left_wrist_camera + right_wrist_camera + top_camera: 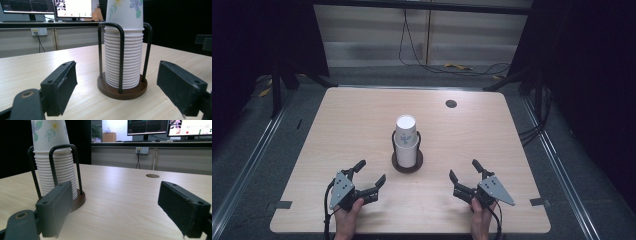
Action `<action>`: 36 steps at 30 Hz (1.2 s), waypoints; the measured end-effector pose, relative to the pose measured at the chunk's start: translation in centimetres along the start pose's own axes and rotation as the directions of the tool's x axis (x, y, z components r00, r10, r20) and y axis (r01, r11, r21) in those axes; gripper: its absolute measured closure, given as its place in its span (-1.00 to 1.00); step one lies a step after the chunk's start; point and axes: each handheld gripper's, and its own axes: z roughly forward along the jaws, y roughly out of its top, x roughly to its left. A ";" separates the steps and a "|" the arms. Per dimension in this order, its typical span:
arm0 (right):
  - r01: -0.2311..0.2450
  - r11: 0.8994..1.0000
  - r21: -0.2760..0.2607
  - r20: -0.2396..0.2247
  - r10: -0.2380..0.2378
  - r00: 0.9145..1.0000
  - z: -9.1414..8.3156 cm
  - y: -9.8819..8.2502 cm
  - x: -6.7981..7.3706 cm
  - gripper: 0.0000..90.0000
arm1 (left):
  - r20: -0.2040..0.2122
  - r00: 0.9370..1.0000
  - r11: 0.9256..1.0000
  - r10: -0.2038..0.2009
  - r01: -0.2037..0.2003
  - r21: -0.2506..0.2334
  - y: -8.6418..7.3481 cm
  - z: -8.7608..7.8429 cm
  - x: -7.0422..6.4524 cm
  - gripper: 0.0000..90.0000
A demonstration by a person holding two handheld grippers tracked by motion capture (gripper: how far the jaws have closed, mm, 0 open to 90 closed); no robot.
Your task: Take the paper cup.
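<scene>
1. Pale wood-grain worktop (362, 130) stands on a grey floor, with dark curtains at both sides and a round cable hole (451, 103) near its far edge.
2. Near the middle of the worktop stands a cup holder (407, 164): a round brown base with black wire hoops rising from it.
3. A stack of paper cups (405, 140) sits upright inside the hoops; the top cup carries a flower print and rises above the wires.
4. Left tool (368, 176) rests low at the near left of the worktop, its jaws spread wide with nothing between them, well apart from the holder.
5. Right tool (464, 171) sits at the near right, jaws likewise wide and empty, also well apart from the holder.
6. Both tools point roughly toward the stack.
7. Monitors (72, 8) on a desk show behind the worktop in the gripper views.
</scene>
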 end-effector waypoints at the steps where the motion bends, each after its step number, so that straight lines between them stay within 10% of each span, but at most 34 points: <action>1: -0.003 1.000 0.001 0.008 0.003 1.000 0.0 0.0 0.0 -0.73 | 0.000 1.000 1.000 0.000 0.000 0.000 0.0 0.0 0.0 -0.64; 36: 0.014 0.997 0.072 -0.133 -0.004 0.991 1.4 1.9 1.3 -0.63 | 0.014 1.000 1.000 0.002 -0.002 -0.006 0.0 0.0 0.0 -0.64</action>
